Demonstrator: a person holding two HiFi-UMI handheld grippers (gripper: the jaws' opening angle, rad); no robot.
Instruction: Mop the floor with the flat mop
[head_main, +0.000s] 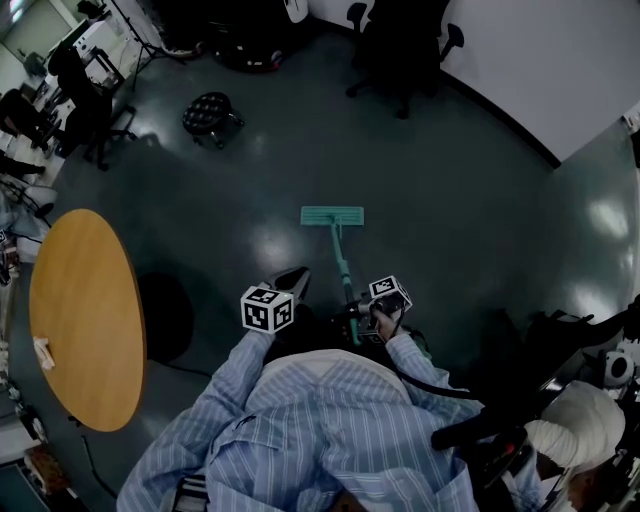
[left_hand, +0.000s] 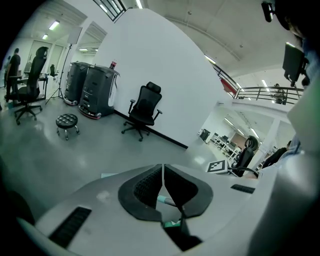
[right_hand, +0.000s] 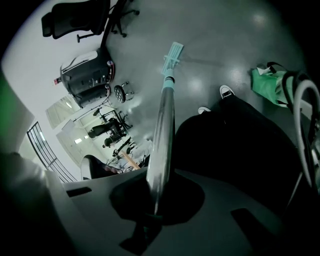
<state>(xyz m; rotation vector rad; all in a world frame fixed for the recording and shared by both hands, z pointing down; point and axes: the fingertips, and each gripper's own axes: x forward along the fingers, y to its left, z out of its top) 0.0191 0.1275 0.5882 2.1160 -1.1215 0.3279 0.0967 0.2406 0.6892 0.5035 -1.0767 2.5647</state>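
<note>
Head view: the teal flat mop (head_main: 332, 215) lies flat on the dark grey polished floor (head_main: 460, 190) ahead of me, its slim handle (head_main: 343, 268) slanting back to my right gripper (head_main: 360, 312). My left gripper (head_main: 292, 282) sits just left of the handle. A round wooden table (head_main: 80, 320) stands to my left.

Left gripper view: my left gripper (left_hand: 162, 172) has its jaws pressed tip to tip, gripping nothing.

Right gripper view: my right gripper (right_hand: 155, 200) is clamped on the silver handle (right_hand: 162, 130), which runs down to the mop (right_hand: 173, 51) on the floor.
</note>
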